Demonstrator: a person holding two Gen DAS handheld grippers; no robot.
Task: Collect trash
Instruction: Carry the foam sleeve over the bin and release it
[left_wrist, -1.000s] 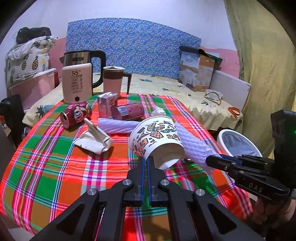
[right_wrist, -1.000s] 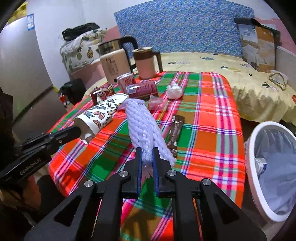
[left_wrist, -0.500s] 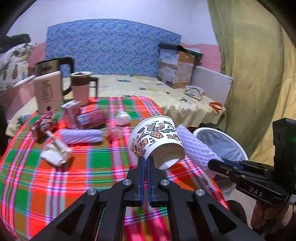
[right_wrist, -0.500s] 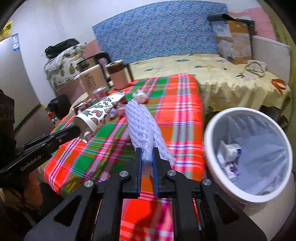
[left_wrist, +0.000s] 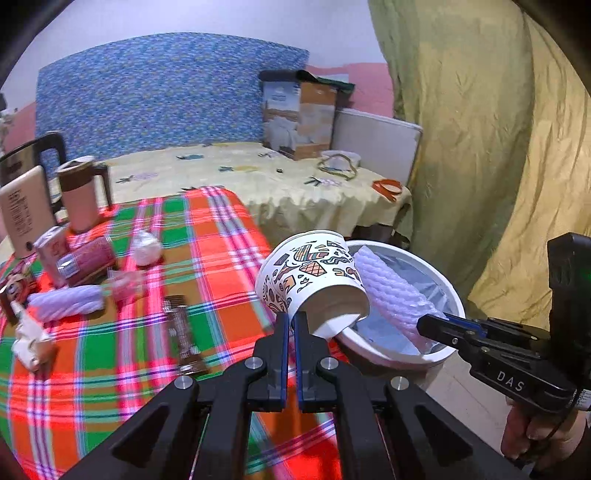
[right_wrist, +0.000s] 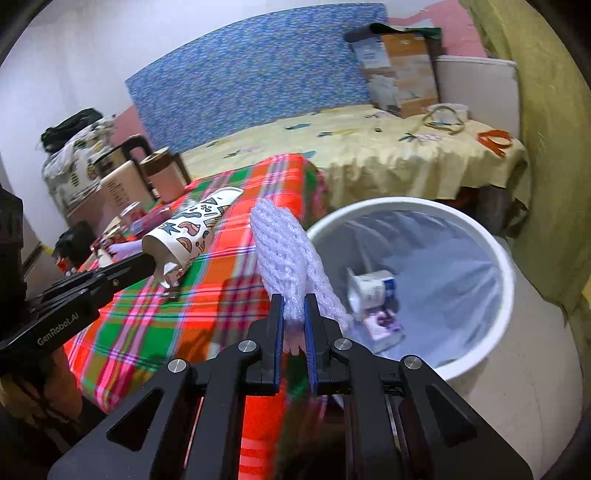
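Observation:
My left gripper (left_wrist: 290, 319) is shut on the rim of a patterned paper cup (left_wrist: 314, 277), held in the air at the table's right edge, just short of the white trash bin (left_wrist: 447, 280). My right gripper (right_wrist: 294, 306) is shut on a white foam net sleeve (right_wrist: 280, 243), which hangs beside the trash bin's (right_wrist: 491, 243) near rim. The bin is lined with a bag and holds a small white pot (right_wrist: 371, 286) and a wrapper. In the left wrist view the right gripper (left_wrist: 430, 321) carries the foam net sleeve (left_wrist: 388, 291) over the bin's opening. The left gripper (right_wrist: 153, 264) and cup (right_wrist: 192, 230) show at left in the right wrist view.
On the plaid tablecloth (left_wrist: 207, 240) lie a second foam sleeve (left_wrist: 66, 304), a brown wrapper (left_wrist: 183, 338), crumpled tissue (left_wrist: 29, 345), cans, a small carton and a white wad (left_wrist: 146, 247). A kettle (left_wrist: 22, 206) and mug (left_wrist: 79, 195) stand at the back. A yellow-covered bed and green curtain lie beyond.
Both grippers have swung to the right with the cup and the foam sleeve, from over the table to the bin. The bin now fills the right of both views.

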